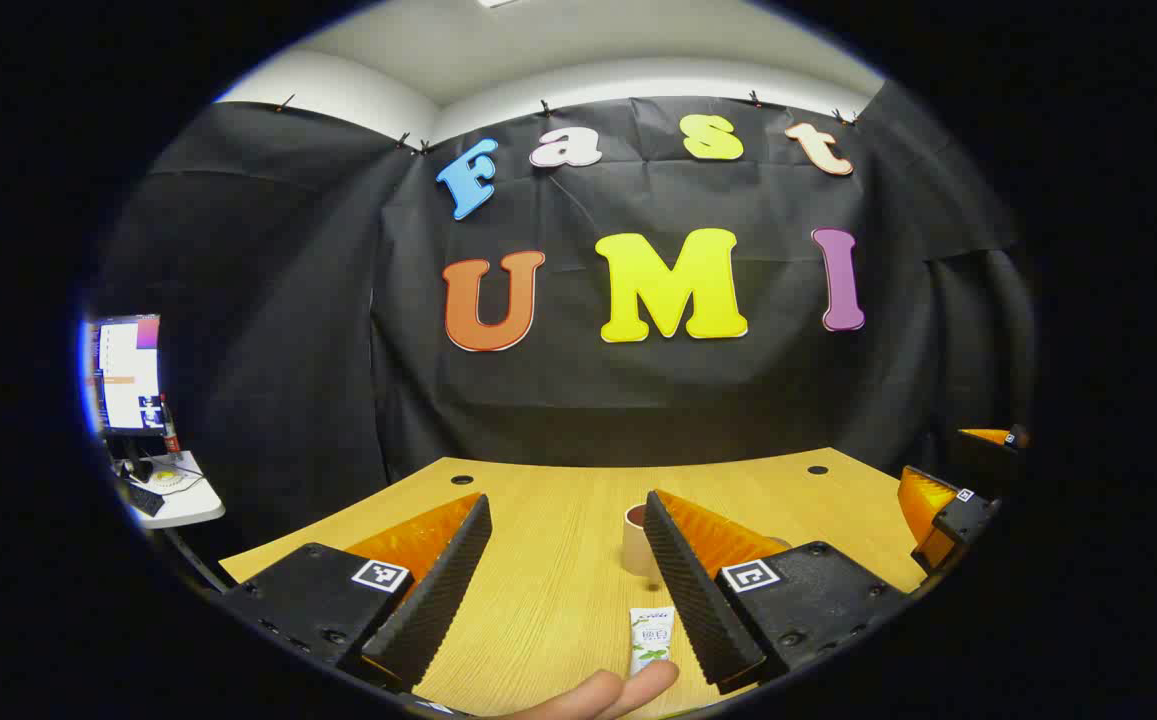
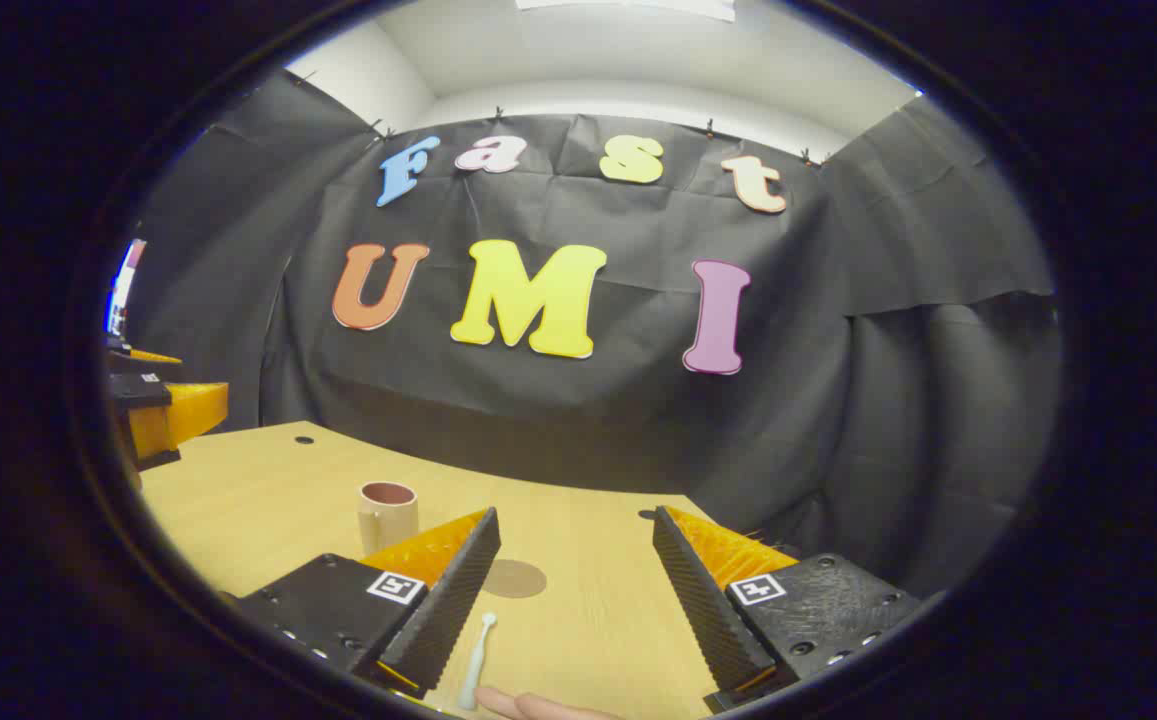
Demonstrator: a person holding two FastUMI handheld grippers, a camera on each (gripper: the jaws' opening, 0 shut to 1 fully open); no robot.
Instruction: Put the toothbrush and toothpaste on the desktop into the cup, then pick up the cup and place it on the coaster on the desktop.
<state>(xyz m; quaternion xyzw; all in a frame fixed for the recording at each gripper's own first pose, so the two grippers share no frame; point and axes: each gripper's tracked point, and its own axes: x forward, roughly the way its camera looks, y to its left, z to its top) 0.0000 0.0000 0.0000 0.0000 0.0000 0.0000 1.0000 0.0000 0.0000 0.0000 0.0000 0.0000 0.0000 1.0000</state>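
A person stands at a pale wooden desk (image 1: pixel 558 560) in a black-curtained booth, holding a two-finger gripper in each hand, both raised above the desktop with their jaws spread wide and nothing between them. In the left gripper view, the left gripper (image 1: pixel 568 590) points down the desk, and a small white toothpaste tube (image 1: pixel 651 640) lies flat on the wood low between its fingers, close beside the inner face of the finger on the right of that view, its long axis running roughly along the line the gripper points. A fingertip (image 1: pixel 628 690) rests just at the tube's near end. Beyond it stands the cup (image 1: pixel 635 540), upright, partly hidden by that same finger. In the right gripper view, the right gripper (image 2: pixel 578 600) is likewise released, and a white toothbrush (image 2: pixel 478 655) lies flat just beside the finger on the left of that view, its length also running away from the camera, tilted slightly. A finger (image 2: pixel 538 708) shows at its near end. Farther on, the round brown coaster (image 2: pixel 515 578) lies near the cup (image 2: pixel 388 515), the cup standing to its left and a little beyond. By this layout, the left gripper seems nearer the toothpaste and the right nearer the toothbrush; each would have to drop down and close across its item's narrow width.
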